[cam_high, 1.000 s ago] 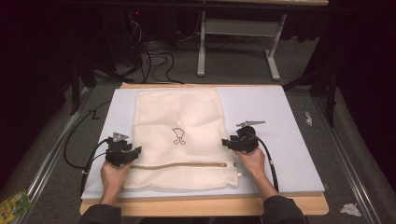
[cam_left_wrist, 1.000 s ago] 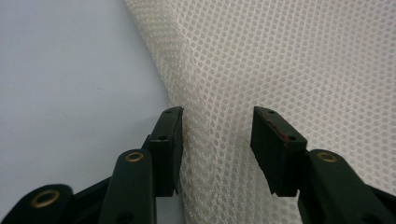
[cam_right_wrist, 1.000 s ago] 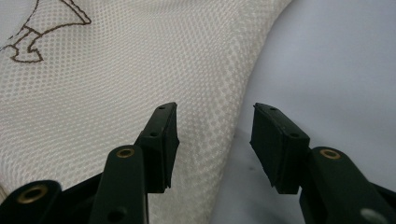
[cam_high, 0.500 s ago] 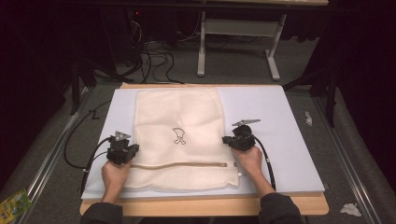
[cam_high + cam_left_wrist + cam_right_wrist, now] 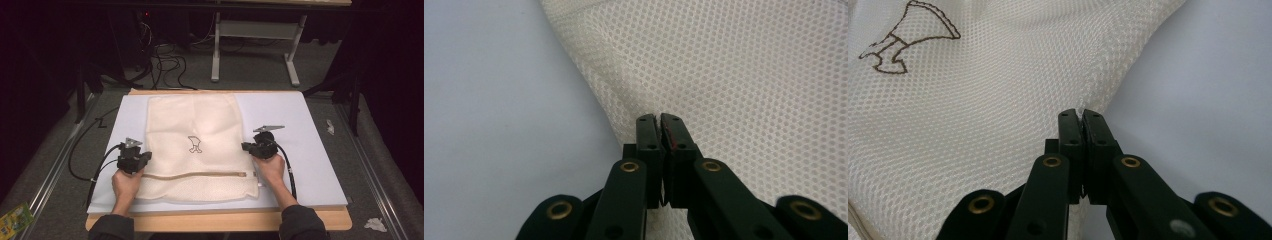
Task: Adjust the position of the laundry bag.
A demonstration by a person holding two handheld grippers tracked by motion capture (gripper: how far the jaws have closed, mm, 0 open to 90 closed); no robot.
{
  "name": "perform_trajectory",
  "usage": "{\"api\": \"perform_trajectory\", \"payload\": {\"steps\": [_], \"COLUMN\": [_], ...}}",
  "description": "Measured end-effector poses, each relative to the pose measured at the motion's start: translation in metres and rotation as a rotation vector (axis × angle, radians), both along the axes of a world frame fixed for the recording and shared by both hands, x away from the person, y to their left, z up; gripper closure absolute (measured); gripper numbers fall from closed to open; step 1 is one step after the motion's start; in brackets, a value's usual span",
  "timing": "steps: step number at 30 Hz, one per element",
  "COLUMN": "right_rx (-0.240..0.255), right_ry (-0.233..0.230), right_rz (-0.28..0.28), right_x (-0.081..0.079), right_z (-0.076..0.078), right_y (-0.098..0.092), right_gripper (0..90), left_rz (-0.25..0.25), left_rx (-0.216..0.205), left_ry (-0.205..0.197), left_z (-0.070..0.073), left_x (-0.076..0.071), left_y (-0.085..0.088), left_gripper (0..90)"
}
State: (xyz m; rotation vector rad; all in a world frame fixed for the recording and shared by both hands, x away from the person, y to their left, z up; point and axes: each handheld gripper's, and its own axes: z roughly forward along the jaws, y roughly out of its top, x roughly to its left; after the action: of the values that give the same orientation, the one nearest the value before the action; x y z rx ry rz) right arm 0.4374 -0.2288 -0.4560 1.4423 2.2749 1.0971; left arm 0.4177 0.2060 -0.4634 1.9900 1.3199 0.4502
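Note:
A cream mesh bag [image 5: 195, 125] with a zip near its front edge and a small brown emblem [image 5: 194, 144] lies flat on the white mat [image 5: 295, 125]. My left gripper [image 5: 144, 158] sits at the bag's left edge. In the left gripper view its jaws meet on a raised fold of the mesh bag [image 5: 744, 75], with the left gripper [image 5: 659, 118] shut on it. My right gripper [image 5: 246, 147] is at the bag's right edge. Its jaws have just been closing, and the right gripper [image 5: 1081, 113] now pinches the seam of the mesh bag [image 5: 973, 100].
The mat lies on a wooden board [image 5: 220, 220] whose front edge faces me. Cables [image 5: 87, 155] trail off the left side. Crumpled paper [image 5: 374, 224] lies on the floor at right, and a white table frame [image 5: 255, 50] stands beyond.
Both grippers' jaws have closed onto the bag's side edges. The hands have stayed almost where they were.

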Motion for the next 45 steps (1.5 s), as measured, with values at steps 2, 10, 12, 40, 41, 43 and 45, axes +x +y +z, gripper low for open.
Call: {"api": "perform_trajectory", "payload": {"steps": [2,10,12,40,41,43,45], "right_rx": [-0.003,-0.009,-0.007,0.008,-0.012,-0.021,-0.024], "right_ry": [0.000,-0.011,-0.009,-0.015,-0.013,-0.013,-0.012], "right_rz": [-0.005,-0.029,-0.037,-0.122,-0.124,-0.130,-0.139], "right_x": [0.000,-0.002,-0.003,-0.003,-0.002,-0.001,-0.001], "right_z": [0.000,0.005,0.006,0.015,0.015,0.016,0.015], "right_y": [-0.003,-0.014,-0.017,-0.068,-0.069,-0.070,-0.072], "right_gripper": [89.6,89.6,89.6,89.4,89.3,89.3,89.2], "left_rz": [-0.009,-0.023,-0.024,-0.048,-0.047,-0.045,-0.047], "left_rx": [0.013,0.004,-0.006,-0.016,-0.021,-0.019,-0.022], "left_ry": [-0.002,-0.008,-0.010,-0.013,-0.016,-0.019,-0.018], "left_z": [0.001,0.005,0.006,0.009,0.008,0.006,0.006], "left_x": [0.001,0.007,0.009,0.022,0.022,0.023,0.023], "left_y": [-0.004,-0.016,-0.020,-0.062,-0.063,-0.064,-0.065], "left_gripper": [88.1,88.1,88.2,87.9,87.8,87.7,87.6]}}
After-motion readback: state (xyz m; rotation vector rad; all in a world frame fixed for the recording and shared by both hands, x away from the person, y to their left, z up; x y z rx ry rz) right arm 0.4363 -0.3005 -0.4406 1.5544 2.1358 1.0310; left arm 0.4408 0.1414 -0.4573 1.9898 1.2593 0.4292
